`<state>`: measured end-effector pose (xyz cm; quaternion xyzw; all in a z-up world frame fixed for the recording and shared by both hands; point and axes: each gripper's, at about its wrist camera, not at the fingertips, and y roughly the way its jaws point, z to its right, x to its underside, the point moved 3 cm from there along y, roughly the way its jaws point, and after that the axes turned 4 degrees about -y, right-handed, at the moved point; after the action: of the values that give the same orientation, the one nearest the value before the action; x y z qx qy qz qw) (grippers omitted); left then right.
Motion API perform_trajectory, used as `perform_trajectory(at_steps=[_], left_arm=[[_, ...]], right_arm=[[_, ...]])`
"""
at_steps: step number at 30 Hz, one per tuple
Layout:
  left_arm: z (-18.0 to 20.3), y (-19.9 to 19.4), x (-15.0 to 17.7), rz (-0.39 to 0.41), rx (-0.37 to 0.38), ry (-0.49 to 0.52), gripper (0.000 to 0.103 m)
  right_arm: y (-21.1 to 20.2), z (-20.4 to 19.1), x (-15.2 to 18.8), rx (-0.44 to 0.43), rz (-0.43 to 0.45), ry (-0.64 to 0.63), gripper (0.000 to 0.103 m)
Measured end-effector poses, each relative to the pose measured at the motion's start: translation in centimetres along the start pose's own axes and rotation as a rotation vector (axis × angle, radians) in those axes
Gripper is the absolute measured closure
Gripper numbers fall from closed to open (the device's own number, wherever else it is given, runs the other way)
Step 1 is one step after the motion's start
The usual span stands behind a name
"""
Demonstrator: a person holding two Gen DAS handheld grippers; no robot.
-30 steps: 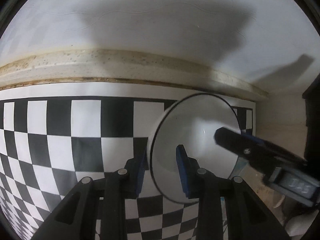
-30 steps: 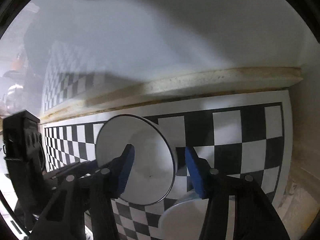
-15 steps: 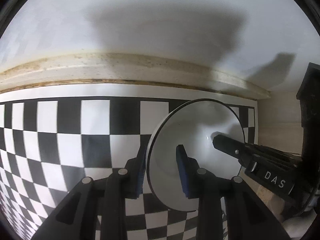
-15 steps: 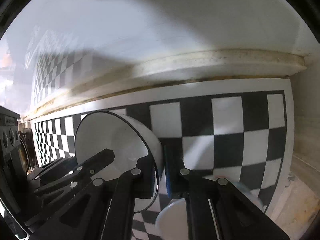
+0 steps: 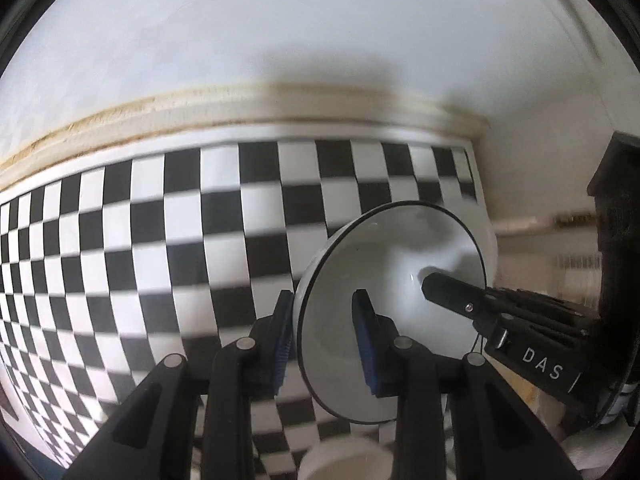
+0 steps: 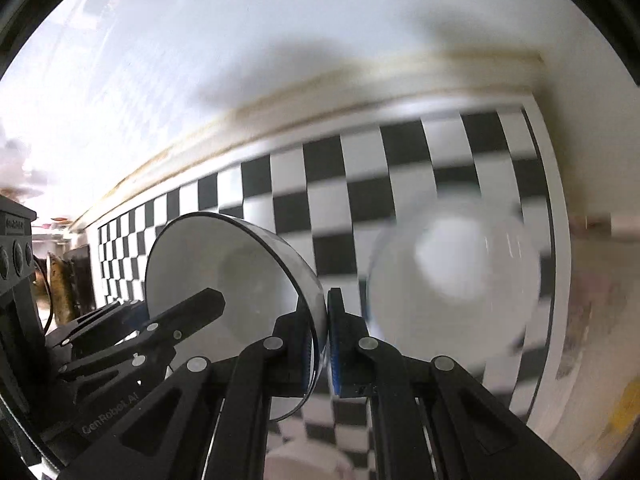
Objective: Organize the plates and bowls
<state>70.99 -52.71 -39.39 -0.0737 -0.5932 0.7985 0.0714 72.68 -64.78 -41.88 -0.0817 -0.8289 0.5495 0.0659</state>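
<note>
In the left wrist view, a white bowl with a thin black rim (image 5: 400, 280) sits in the centre-right of the frame, tipped on edge with its hollow facing right, held above a black-and-white checkered mat (image 5: 160, 240). The left gripper (image 5: 326, 336) is clamped on the bowl's wall: one blue pad presses the outer side at lower centre, the other lies inside the hollow. From the right edge of that frame the right gripper (image 5: 440, 286) reaches in, a black finger lying inside the bowl. The right wrist view shows the same bowl (image 6: 224, 272) in the lower left of centre, its rim edge running down between the right gripper's (image 6: 322, 344) blue pads, which are closed tight on it; the left gripper's (image 6: 192, 312) black fingers come in from the lower left against the bowl's hollow. A second white bowl (image 6: 452, 292), blurred, lies on the mat in the right half of that frame, apart from the held one. A pale round shape shows at the bottom edge of both views, too cut off to name. Behind the mat a cream ledge (image 5: 280, 100) runs below a white wall (image 5: 320, 20).
</note>
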Motion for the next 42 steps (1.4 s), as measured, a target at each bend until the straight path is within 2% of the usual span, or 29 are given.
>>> perform_trajectory(at_steps=[5,6,11,16,18,19,21,26,34,42], left_arm=[[1.2,-0.9,4.7,-0.026,0.014,0.062,0.076],[0.2,-1.4,5.6,-0.029,0.016,0.074,0.076],[0.5,-2.4,10.6,-0.059,0.025,0.134,0.076],[0.7,-0.6,13.9,-0.107,0.002,0.191,0.076],[0.4,0.5,15.2,-0.125,-0.017,0.201,0.076],[0.1,0.9,15.6,-0.137,-0.028,0.205,0.076],[-1.3,-0.6,17.2,-0.154,-0.031,0.202,0.076],[-1.6,0.7,18.5,-0.181,-0.047,0.208,0.076],[-1.8,2.5,19.1,-0.22,-0.068,0.211,0.076],[-1.6,2.8,18.9,-0.211,-0.049,0.203,0.076]], right_arm=[[-1.3,-0.3,7.4,-0.014,0.027,0.039,0.094],[-1.7,-0.1,8.8,-0.019,0.03,0.051,0.094],[-2.4,-0.1,15.4,-0.006,0.037,0.073,0.094],[-1.4,0.5,20.4,-0.008,0.019,0.109,0.094],[0.1,0.0,21.9,-0.004,0.0,0.116,0.094],[0.6,0.1,22.3,-0.006,-0.006,0.12,0.094],[1.5,0.1,23.3,0.004,-0.019,0.123,0.094],[2.6,0.2,24.3,0.027,-0.028,0.117,0.094],[4.2,0.5,24.5,0.021,-0.046,0.133,0.094],[4.8,1.0,25.3,0.021,-0.047,0.149,0.093]])
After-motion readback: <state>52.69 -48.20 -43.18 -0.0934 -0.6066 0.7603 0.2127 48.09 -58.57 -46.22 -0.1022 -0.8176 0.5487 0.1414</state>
